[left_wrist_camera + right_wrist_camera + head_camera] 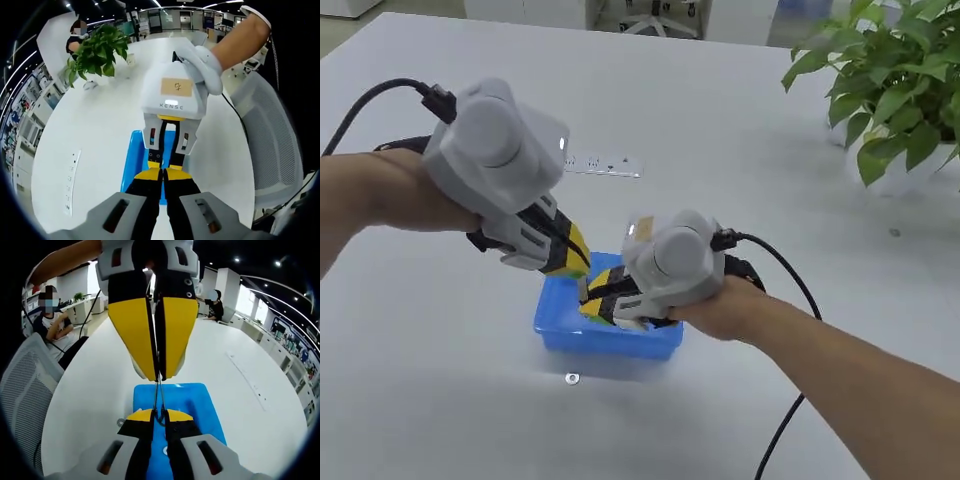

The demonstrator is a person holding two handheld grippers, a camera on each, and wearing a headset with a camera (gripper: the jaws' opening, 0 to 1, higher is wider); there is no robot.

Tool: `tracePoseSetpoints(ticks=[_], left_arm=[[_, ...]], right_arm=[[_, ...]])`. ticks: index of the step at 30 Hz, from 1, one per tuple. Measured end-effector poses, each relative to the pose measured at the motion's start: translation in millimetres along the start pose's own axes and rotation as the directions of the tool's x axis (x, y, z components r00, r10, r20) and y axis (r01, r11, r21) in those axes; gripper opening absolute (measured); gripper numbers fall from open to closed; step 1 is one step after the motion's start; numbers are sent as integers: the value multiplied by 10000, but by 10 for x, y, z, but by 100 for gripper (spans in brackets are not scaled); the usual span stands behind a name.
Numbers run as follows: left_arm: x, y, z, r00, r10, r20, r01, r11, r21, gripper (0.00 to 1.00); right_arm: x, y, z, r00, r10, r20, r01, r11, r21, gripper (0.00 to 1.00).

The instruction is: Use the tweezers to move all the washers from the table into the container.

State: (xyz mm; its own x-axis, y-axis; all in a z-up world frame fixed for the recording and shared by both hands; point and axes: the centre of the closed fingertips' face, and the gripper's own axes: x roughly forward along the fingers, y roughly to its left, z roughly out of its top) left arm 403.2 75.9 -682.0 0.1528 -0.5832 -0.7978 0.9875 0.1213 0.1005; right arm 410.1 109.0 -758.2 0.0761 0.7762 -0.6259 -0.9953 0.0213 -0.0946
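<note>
**A:** What sort of place are you working in?

**B:** Entry: open-plan office. You stand at one wide white tabletop [740, 150] with a power strip [603, 164] lying on it.

**A:** What else around you says so?

**B:** One potted plant [890, 80] on the tabletop. One white mesh chair [272, 130] just beside you. One person [50, 322] seated behind it. Further desks [87, 305] beyond. Ceiling spotlights [277, 263] overhead, across a long, open room.
</note>
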Motion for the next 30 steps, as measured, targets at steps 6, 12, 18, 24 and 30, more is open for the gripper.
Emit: tracePoseSetpoints(ticks=[6,12,18,24,30], left_arm=[[80,31,-60,10000,-57,-42,57,9999,-153,5],[110,53,-86,10000,-68,-64,67,9998,-193,5],[115,69,-110,9999,-39,-105,37,9998,-207,5],[110,78,-116,9999,39,-99,-40,9999,-154,5],[110,73,-117,9999,32,-116,-34,9999,-122,5]], right_arm=[[52,-20,-75,10000,45,-77,-44,9999,116,10],[83,-41,-105,9999,114,-79,-112,9997,216,10],[101,-47,-115,9998,173,-125,-170,9997,168,10],[93,-51,-120,9997,159,-157,-157,9998,142,10],[97,-49,-122,9997,161,-172,-160,9998,102,11]])
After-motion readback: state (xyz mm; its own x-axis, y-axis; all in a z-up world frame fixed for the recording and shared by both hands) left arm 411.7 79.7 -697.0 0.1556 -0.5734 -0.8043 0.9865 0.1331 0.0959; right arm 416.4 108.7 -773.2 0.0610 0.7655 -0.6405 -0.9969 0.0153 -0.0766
